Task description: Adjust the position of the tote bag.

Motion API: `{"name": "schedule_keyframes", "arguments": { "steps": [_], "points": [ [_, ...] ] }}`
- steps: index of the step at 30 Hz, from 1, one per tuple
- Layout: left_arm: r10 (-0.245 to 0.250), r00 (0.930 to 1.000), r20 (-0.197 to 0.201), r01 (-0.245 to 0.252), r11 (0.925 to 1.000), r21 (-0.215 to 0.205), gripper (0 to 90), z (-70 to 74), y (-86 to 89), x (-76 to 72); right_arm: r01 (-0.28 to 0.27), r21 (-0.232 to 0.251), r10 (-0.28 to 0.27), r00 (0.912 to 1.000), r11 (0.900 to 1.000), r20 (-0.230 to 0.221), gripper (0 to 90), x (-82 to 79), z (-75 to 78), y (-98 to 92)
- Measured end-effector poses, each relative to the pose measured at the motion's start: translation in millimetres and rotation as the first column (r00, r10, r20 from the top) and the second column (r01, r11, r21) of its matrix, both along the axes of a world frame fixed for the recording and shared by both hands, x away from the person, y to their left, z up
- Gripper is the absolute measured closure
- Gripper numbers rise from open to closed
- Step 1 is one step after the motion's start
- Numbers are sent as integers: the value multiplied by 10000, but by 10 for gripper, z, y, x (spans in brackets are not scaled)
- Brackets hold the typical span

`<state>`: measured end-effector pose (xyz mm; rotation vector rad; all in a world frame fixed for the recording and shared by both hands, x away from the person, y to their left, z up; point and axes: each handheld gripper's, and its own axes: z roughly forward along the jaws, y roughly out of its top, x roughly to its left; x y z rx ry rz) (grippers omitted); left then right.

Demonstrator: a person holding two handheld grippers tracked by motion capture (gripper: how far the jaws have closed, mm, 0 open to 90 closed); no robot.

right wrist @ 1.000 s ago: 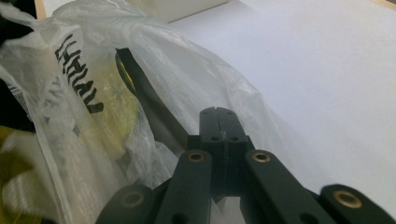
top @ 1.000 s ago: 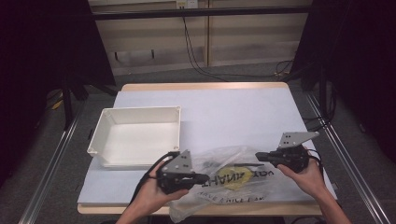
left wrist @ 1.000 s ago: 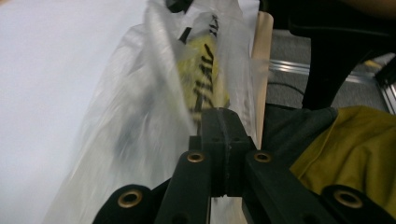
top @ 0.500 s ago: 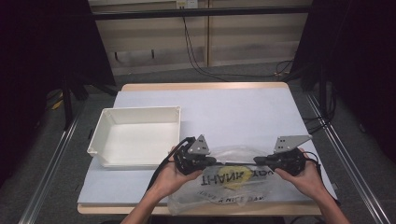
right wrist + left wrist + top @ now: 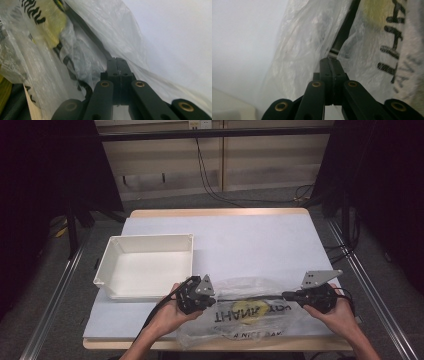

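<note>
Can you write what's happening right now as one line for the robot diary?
left gripper: shut on clear plastic bag | right gripper: shut on bag | bag: stretched between them, near table edge | white plastic tray: empty

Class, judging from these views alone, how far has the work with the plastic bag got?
Done: both jaws are shut on the plastic bag, left gripper and right gripper at opposite sides. In hand: its edge is drawn taut between them. Left, probably: the white tray is empty, so nothing is moved yet.
</note>
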<state>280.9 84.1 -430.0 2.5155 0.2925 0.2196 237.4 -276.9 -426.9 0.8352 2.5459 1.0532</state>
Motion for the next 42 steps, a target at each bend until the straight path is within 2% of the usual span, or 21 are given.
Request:
{"name": "schedule_keyframes", "arguments": {
  "steps": [2, 4, 7, 8, 12, 14, 16, 17, 18, 21, 23, 24, 29, 30, 31, 32, 33, 34, 36, 37, 42],
  "points": [
    [-45, 10000, -82, 45, 10000, 56, 900, -16, 1, 11, 108, -88, -108, 9999, 9999, -73, 900, -4, -18, -9],
    [-36, 9999, -164, 39, 9999, 146, 900, -62, -14, 18, 245, -498, -251, 9996, 9985, -110, 900, 3, -100, -7],
    [-51, 9999, -127, 52, 9999, 121, 900, -99, -28, 29, 156, -617, -167, 9997, 9980, -176, 900, 24, -141, -8],
    [-138, 9991, -389, 146, 9997, 195, 900, -135, -25, 54, 94, -857, -123, 9994, 9963, -328, 900, 41, -185, 7],
    [-134, 9984, -551, 150, 9995, 280, 900, -210, -17, 52, -60, -1157, -13, 9980, 9933, -627, 900, 57, -262, 33],
    [-270, 9981, -560, 304, 9977, 598, 900, -259, -3, 45, -236, -1329, 127, 9965, 9908, -824, 900, 66, -327, 39],
    [-326, 9981, -527, 363, 9968, 710, 900, -286, -1, 23, -242, -1606, 95, 9957, 9867, -921, 900, 63, -351, 41],
    [-326, 9981, -527, 363, 9968, 710, 900, -286, -1, 23, -242, -1606, 95, 9957, 9867, -921, 900, 63, -351, 41],
    [-301, 9982, -511, 342, 9961, 817, 900, -279, 12, 20, -199, -1843, 29, 9958, 9827, -920, 900, 55, -366, 39],
    [-299, 9981, -535, 345, 9955, 881, 900, -276, 39, 20, -272, -1875, 108, 9961, 9819, -879, 900, 59, -369, 13],
    [-433, 9976, -534, 486, 9937, 1012, 900, -266, 79, 11, -175, -2073, 8, 9968, 9781, -800, 900, 40, -364, -14],
    [-349, 9986, -398, 393, 9925, 1158, 900, -260, 130, -18, -12, -2396, -148, 9978, 9709, -653, 900, 13, -356, -61],
    [-299, 9991, -299, 335, 9908, 1311, 900, -254, 225, -57, 150, -2535, -348, 9967, 9672, -735, 900, -30, -348, -155],
    [-269, 9993, -267, 301, 9913, 1283, 900, -258, 266, -55, 181, -2781, -387, 9969, 9604, -687, 900, -52, -339, -165],
    [-269, 9993, -267, 301, 9913, 1283, 900, -258, 266, -55, 181, -2781, -387, 9969, 9604, -687, 900, -52, -339, -165],
    [-141, 9997, -198, 166, 9906, 1356, 900, -254, 287, -59, 272, -2961, -482, 9968, 9548, -639, 900, -65, -335, -163],
    [-141, 9997, -198, 166, 9906, 1356, 900, -254, 287, -59, 272, -2961, -482, 9968, 9548, -639, 900, -65, -335, -163],
    [-157, 9998, -108, 171, 9892, 1454, 900, -252, 302, -58, 219, -3112, -439, 9970, 9501, -638, 900, -55, -327, -180],
    [-150, 9998, -115, 165, 9888, 1482, 900, -250, 311, -60, 305, -3111, -569, 9955, 9499, -759, 900, -62, -323, -190],
    [-68, 9998, -160, 89, 9908, 1350, 900, -258, 318, -64, 315, -3096, -563, 9959, 9504, -713, 900, -55, -326, -200],
    [-33, 9998, -218, 62, 9909, 1341, 900, -253, 311, -36, 383, -3149, -626, 9957, 9484, -676, 900, -53, -323, -235]
  ]
}}
